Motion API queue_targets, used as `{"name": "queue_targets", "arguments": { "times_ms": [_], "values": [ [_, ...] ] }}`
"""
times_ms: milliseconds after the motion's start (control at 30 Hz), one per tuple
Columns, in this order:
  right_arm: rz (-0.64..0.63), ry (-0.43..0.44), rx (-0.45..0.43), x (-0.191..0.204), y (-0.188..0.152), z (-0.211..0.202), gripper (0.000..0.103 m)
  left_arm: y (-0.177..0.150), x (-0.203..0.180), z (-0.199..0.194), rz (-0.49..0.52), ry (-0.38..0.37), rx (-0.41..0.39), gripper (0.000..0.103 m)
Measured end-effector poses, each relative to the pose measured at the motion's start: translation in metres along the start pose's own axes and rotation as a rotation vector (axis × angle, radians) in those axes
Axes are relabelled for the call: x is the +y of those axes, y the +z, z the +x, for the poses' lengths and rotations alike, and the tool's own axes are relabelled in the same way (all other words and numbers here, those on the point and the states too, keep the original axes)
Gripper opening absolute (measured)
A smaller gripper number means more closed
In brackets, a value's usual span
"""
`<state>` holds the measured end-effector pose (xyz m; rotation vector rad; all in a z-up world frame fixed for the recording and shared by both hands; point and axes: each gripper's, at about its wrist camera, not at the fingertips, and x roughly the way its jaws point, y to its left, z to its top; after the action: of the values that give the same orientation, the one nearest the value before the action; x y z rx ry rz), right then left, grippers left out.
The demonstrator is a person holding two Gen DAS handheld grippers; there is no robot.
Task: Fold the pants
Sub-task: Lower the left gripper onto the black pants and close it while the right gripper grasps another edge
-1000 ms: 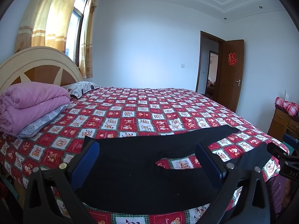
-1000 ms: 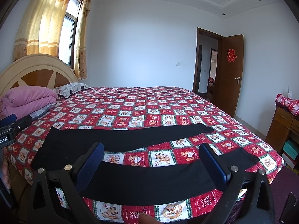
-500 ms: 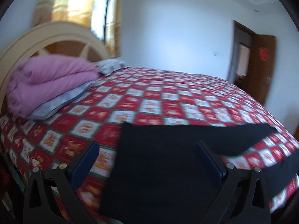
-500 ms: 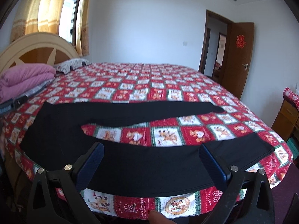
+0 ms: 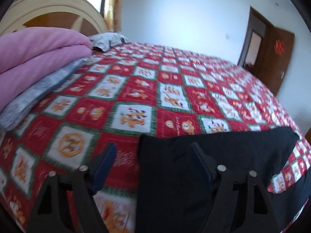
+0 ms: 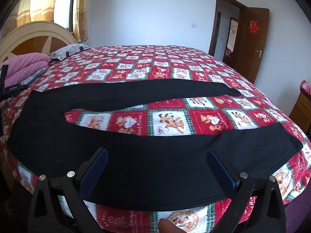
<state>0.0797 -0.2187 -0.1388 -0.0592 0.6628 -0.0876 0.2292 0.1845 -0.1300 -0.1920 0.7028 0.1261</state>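
Black pants lie flat across the near side of the bed, waist to the left, legs spread apart to the right. In the left wrist view the waist end lies low at centre right. My left gripper is open, low over the waistband's far corner, with the waist edge between its fingers. My right gripper is open just above the near leg, near the bed's front edge. Neither holds cloth.
The bed has a red patchwork quilt. A folded pink blanket on a grey one and a pillow lie by the headboard at left. An open wooden door and a wooden dresser stand at right.
My left gripper has swung left and dropped close to the waist corner, its jaws narrower than before. My right gripper has moved down and in over the near leg.
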Motion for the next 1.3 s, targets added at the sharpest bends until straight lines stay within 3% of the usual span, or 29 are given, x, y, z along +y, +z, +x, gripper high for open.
{"name": "queue_targets", "arguments": {
  "times_ms": [133, 267, 333, 433, 533, 800, 1000, 1300],
  "values": [
    [-0.024, -0.028, 0.012, -0.009, 0.000, 0.008, 0.102, 0.007, 0.002, 0.037, 0.025, 0.006, 0.083, 0.048],
    [-0.046, -0.042, 0.004, -0.023, 0.006, 0.014, 0.101, 0.004, 0.012, 0.056, 0.016, -0.001, 0.148, 0.033],
    [-0.048, -0.044, -0.004, -0.037, 0.013, 0.017, 0.101, 0.003, 0.014, 0.057, 0.018, -0.014, 0.142, 0.025],
    [-0.004, -0.042, 0.003, -0.070, 0.030, 0.028, 0.087, 0.003, 0.017, 0.057, 0.009, -0.057, 0.144, 0.015],
    [0.085, -0.044, 0.047, -0.116, 0.051, 0.050, 0.068, 0.004, 0.014, 0.055, 0.015, -0.067, 0.137, 0.012],
    [0.254, -0.136, 0.084, -0.211, 0.113, 0.090, 0.067, 0.010, 0.006, 0.059, 0.060, -0.056, 0.122, 0.012],
    [0.310, -0.136, 0.129, -0.243, 0.160, 0.143, 0.067, 0.004, 0.010, 0.068, 0.036, -0.053, 0.121, 0.012],
    [0.337, -0.074, 0.176, -0.268, 0.185, 0.245, 0.067, -0.001, 0.004, 0.069, 0.061, -0.014, 0.090, 0.013]
  ]
}}
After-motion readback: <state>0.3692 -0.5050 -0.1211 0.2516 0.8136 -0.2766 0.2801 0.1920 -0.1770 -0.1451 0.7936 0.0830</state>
